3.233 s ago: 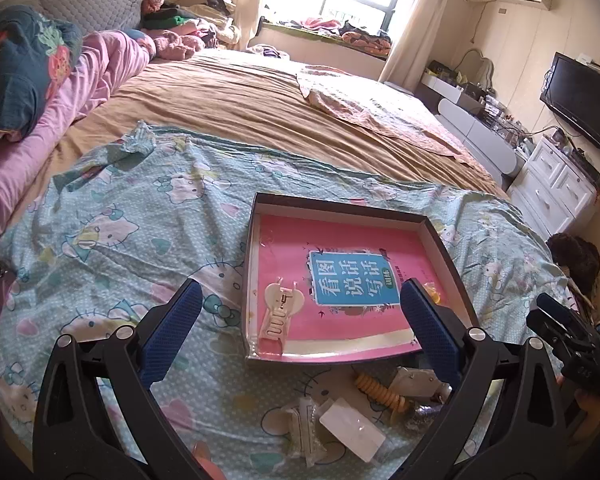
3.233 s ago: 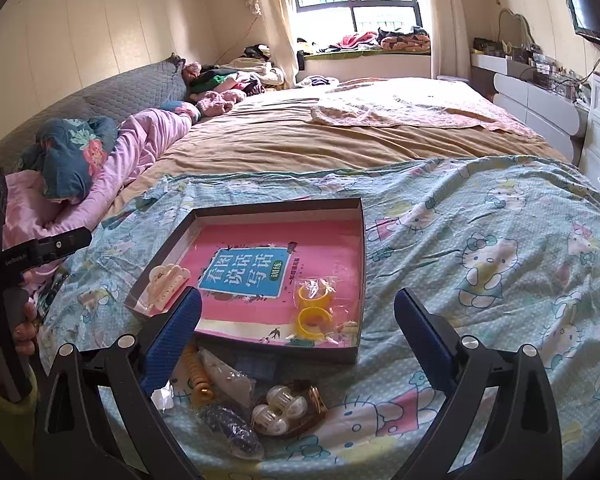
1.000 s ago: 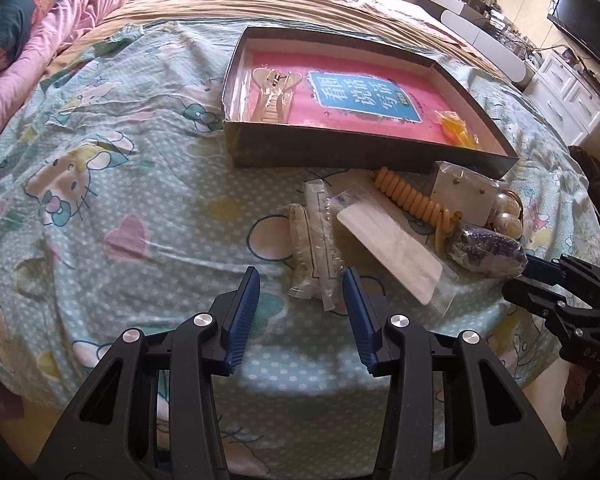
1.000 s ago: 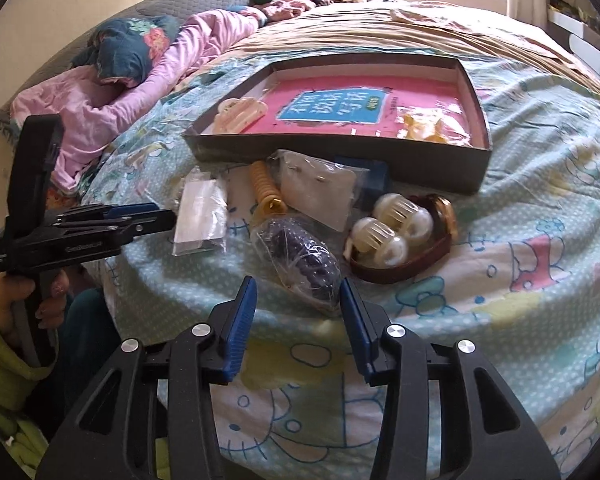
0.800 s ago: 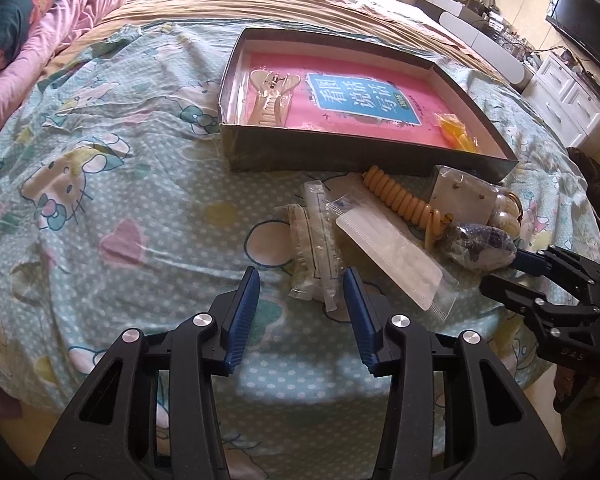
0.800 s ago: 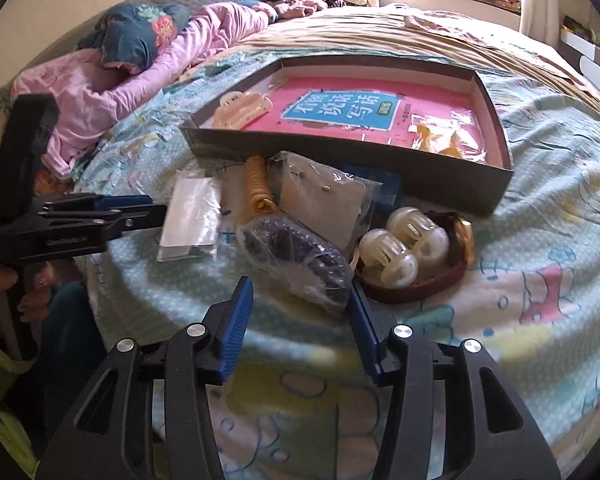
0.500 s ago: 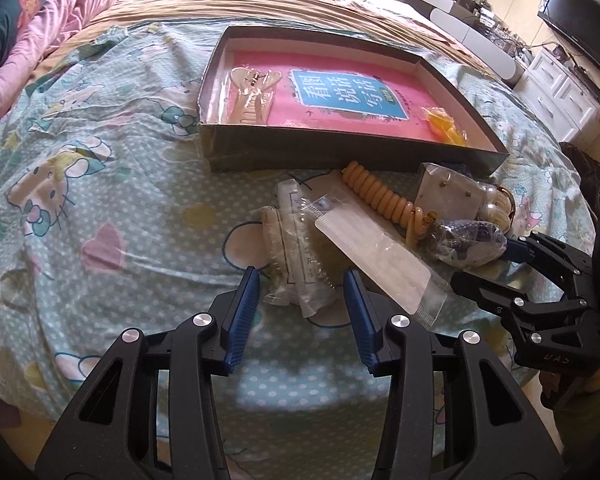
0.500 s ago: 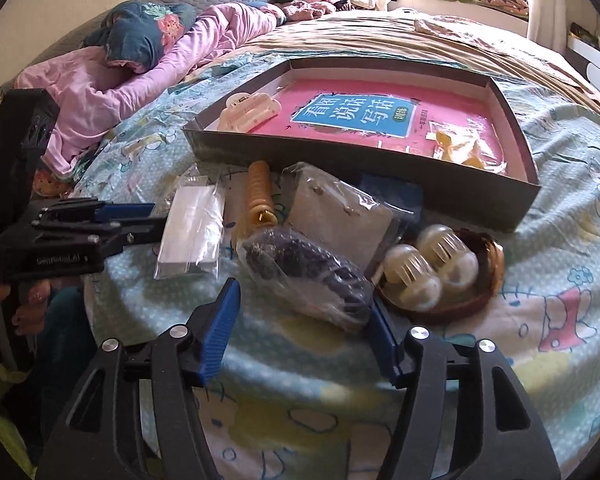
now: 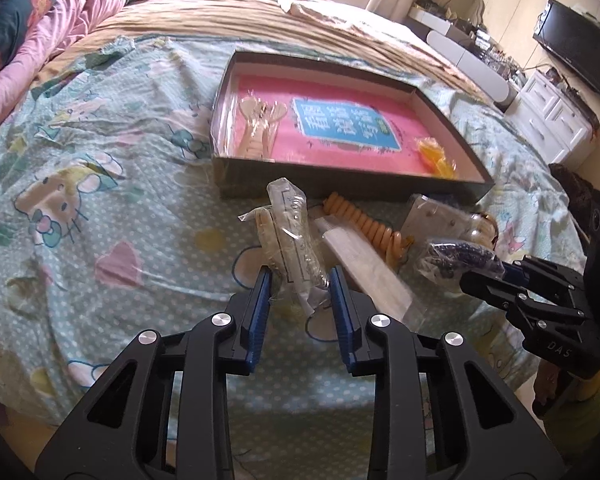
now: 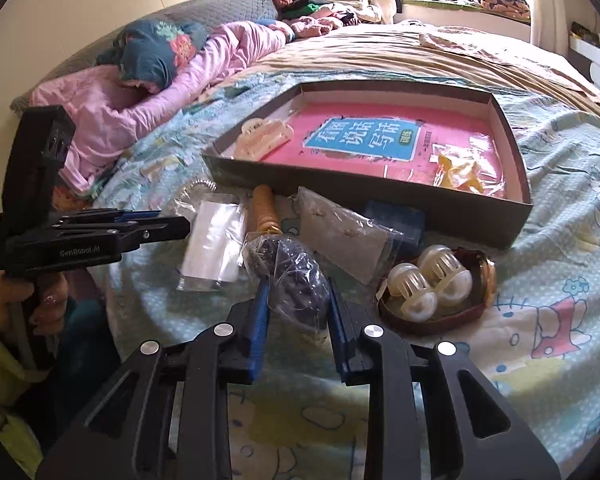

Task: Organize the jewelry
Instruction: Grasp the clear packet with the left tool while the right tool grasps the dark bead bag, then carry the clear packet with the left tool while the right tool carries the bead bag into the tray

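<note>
A dark shallow box (image 9: 340, 186) with a pink book inside lies on the bed; it holds a cream hair claw (image 9: 258, 126) and a yellow bagged item (image 9: 436, 158). Bagged jewelry lies in front of it. My left gripper (image 9: 300, 276) is partly closed around the near end of a clear bag of pale beads (image 9: 294, 236). My right gripper (image 10: 296, 296) has its fingers on both sides of a clear bag of dark purple beads (image 10: 290, 272), pressing it. That bag also shows in the left wrist view (image 9: 456, 258).
An orange spiral hair tie (image 9: 364, 226), a flat white packet (image 9: 364, 268), a bagged earring card (image 10: 348, 228), a blue pad (image 10: 396, 218) and a brown ring with pale round clips (image 10: 432, 284) lie close together. The bed's edge is just below the grippers.
Both grippers moved forward onto the bags. The right gripper's fingers closed in on the dark bead bag; the left gripper's fingers now flank the pale bead bag.
</note>
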